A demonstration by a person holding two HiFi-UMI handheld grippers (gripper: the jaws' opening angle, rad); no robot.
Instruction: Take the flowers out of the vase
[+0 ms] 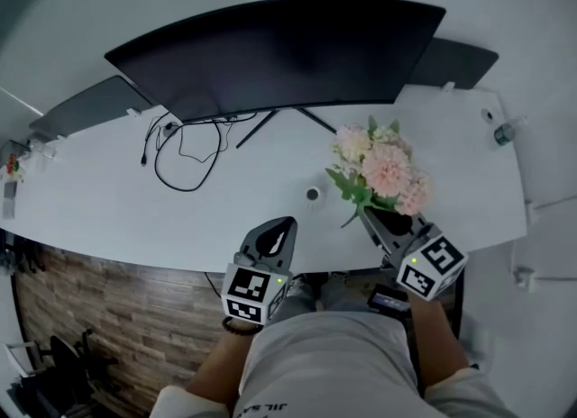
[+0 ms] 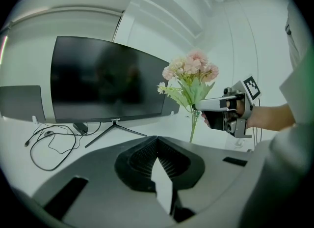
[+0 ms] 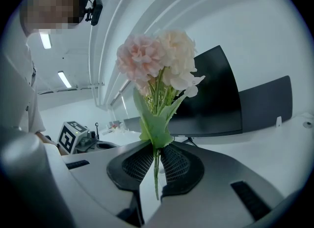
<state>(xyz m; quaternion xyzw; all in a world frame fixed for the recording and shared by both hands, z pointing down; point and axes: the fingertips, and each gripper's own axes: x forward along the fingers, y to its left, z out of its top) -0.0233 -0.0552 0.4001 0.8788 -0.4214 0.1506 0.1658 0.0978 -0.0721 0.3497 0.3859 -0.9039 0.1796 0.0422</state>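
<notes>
A bunch of pink and cream flowers with green leaves is held up over the white desk. My right gripper is shut on its stems. In the right gripper view the stems pass between the ribbed pads and hang free below, with the blooms above. The left gripper view shows the bunch and the right gripper side-on, stem end clear of the desk. A small round vessel stands on the desk left of the flowers. My left gripper is shut and empty near the desk's front edge.
A wide curved black monitor on a thin-legged stand takes up the back of the desk. Dark screens stand at the far left and far right. Black cables loop left of the stand. A small bottle stands at the right end.
</notes>
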